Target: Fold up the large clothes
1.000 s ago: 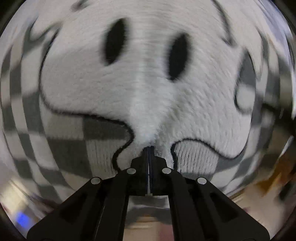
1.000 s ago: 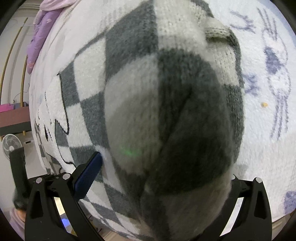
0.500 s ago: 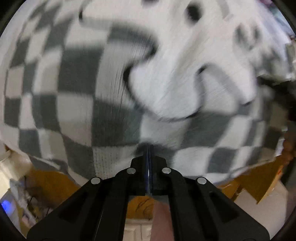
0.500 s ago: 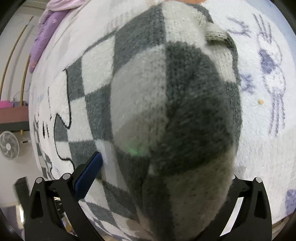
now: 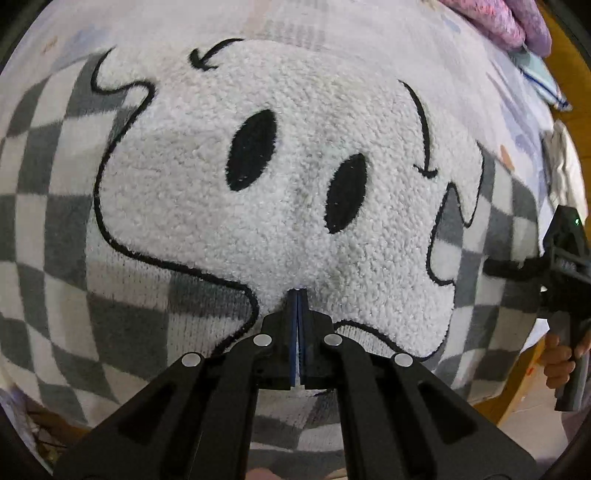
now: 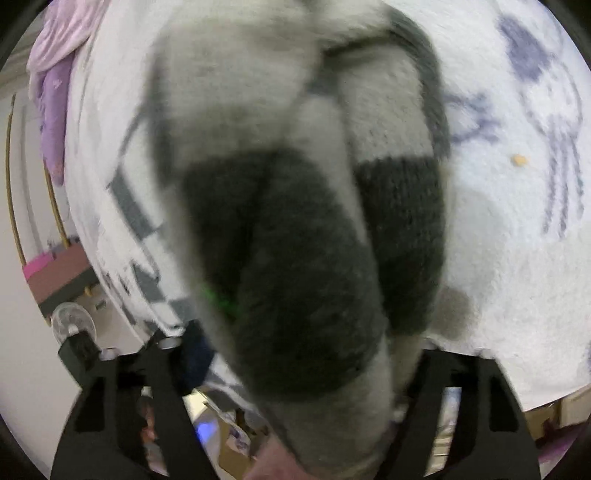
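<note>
Sweater: a grey-and-white checked knit sweater (image 5: pixel 66 229) lies spread on a bed, its front up, with a fluffy white ghost patch (image 5: pixel 288 206) in the middle.
Bed cover: a pale cover (image 6: pixel 517 236) with purple drawings lies under the sweater, showing to its right in the right wrist view.
Left gripper (image 5: pixel 297 295): jaws pressed together, tips at the near edge of the ghost patch; whether they pinch any knit cannot be told.
Right gripper (image 6: pixel 295 354): jaws have just been closing around a bunched, blurred fold of the sweater (image 6: pixel 295 258) that fills the gap between them; about half wide, grip on it cannot be told.
Far corner: purple clothes (image 5: pixel 498 18) are heaped beyond the sweater.
</note>
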`<state>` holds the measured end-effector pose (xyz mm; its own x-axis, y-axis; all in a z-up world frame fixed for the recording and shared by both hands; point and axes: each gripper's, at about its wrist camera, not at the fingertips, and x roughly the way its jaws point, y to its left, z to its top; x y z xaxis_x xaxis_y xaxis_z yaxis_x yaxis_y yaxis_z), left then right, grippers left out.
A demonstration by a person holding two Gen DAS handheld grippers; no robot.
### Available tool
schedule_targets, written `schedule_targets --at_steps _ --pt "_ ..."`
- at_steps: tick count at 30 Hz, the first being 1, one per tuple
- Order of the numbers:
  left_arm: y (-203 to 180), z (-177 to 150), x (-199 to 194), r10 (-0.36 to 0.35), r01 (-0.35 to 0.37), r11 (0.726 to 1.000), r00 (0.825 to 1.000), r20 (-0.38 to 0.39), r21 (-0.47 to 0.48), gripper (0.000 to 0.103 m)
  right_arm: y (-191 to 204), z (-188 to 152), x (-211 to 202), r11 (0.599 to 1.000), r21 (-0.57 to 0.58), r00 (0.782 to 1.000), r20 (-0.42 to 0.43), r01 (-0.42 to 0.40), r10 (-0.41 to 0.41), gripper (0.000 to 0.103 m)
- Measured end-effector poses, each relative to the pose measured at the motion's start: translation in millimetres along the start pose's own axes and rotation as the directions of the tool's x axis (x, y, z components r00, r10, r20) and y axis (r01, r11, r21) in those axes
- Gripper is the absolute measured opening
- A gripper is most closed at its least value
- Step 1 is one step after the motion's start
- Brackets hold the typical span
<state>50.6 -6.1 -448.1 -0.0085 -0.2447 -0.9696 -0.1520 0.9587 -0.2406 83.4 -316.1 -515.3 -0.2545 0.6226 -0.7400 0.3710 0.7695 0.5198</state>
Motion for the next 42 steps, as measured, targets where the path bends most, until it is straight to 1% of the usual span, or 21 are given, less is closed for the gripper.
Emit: schedule_targets --at_steps 2,3,4,5,7,10,13,14,18,19,21,22,24,26,28,33,34,37,39,40,42 --pt "35 -3 -12 -0.042 0.041 0.999 0.999 -0.016 -0.014 0.002 14 -9 -6 0.998 -0.042 0.999 0.024 0.041 -0.040 0.041" --pt "36 7 0 -0.059 0.059 0.998 0.998 -0.027 -0.015 0.002 23 -16 -11 0.995 -0.072 0.997 0.040 0.064 -0.062 0.039" --pt "46 8 -4 -0.074 0.074 0.997 0.996 -0.042 -0.004 0.003 34 -25 -18 0.991 -0.109 0.996 0.062 0.073 -0.067 0.038" --pt "54 -1 -21 -0.086 0.087 0.996 0.995 -0.056 0.010 0.003 40 -32 -23 0.991 -0.118 0.996 0.076 0.060 -0.051 0.037" --pt "67 8 -25 -0.090 0.093 0.995 0.993 -0.076 0.032 0.003 55 -49 -36 0.993 -0.111 0.996 0.078 -0.036 0.044 0.035" --pt "56 25 -16 -0.073 0.079 0.993 0.995 -0.067 0.086 0.003 93 -73 -51 0.984 -0.166 0.993 0.088 -0.067 0.082 0.035" --pt "59 14 -24 -0.088 0.093 0.992 0.995 -0.050 0.091 0.003 150 -96 -51 0.970 -0.238 0.992 0.104 -0.041 0.067 0.035" --pt "49 5 -25 -0.095 0.099 0.991 0.994 -0.049 0.094 0.003 160 -99 -50 0.969 -0.247 0.992 0.112 -0.026 0.055 0.035" --pt "52 -2 -32 -0.108 0.116 0.986 0.991 -0.074 0.120 0.003 191 -114 -42 0.968 -0.251 0.985 0.172 0.029 0.015 0.035" --pt "56 -3 -39 -0.091 0.104 0.986 0.991 -0.097 0.130 0.002 194 -116 -44 0.970 -0.240 0.983 0.185 0.045 0.000 0.035" --pt "43 6 -40 -0.051 0.071 0.987 0.990 -0.134 0.145 0.000 198 -125 -41 0.976 -0.201 0.978 0.207 0.080 -0.038 0.035" --pt "49 7 -55 -0.027 0.050 0.986 0.990 -0.141 0.159 0.000 202 -130 -40 0.978 -0.181 0.973 0.223 0.099 -0.057 0.035" --pt "62 9 -82 0.002 0.023 0.979 0.993 -0.122 0.201 0.000 209 -139 -42 0.979 -0.154 0.965 0.248 0.131 -0.090 0.035" --pt "79 14 -111 0.040 -0.017 0.963 0.996 -0.083 0.268 0.000 221 -139 -39 0.978 -0.132 0.957 0.263 0.164 -0.125 0.035" --pt "106 22 -138 0.091 -0.078 0.947 0.995 -0.030 0.311 0.000 239 -145 -32 0.971 -0.130 0.947 0.278 0.200 -0.158 0.035" --pt "168 42 -198 0.152 -0.167 0.938 0.986 0.072 0.303 0.000 294 -155 2 0.940 -0.166 0.928 0.280 0.299 -0.246 0.035" --pt "162 52 -197 0.153 -0.171 0.940 0.985 0.083 0.295 0.000 302 -156 10 0.933 -0.176 0.925 0.279 0.314 -0.258 0.035" --pt "197 60 -215 0.171 -0.192 0.949 0.980 0.103 0.252 0.000 329 -155 38 0.911 -0.216 0.919 0.266 0.352 -0.292 0.035" --pt "193 70 -206 0.182 -0.203 0.951 0.977 0.110 0.232 0.000 346 -155 55 0.893 -0.251 0.916 0.255 0.373 -0.311 0.035" --pt "207 68 -210 0.182 -0.202 0.953 0.978 0.106 0.226 0.000 351 -155 60 0.886 -0.266 0.915 0.251 0.379 -0.316 0.035" --pt "211 71 -206 0.182 -0.200 0.953 0.978 0.100 0.227 0.000 369 -153 79 0.866 -0.310 0.914 0.235 0.393 -0.331 0.035"
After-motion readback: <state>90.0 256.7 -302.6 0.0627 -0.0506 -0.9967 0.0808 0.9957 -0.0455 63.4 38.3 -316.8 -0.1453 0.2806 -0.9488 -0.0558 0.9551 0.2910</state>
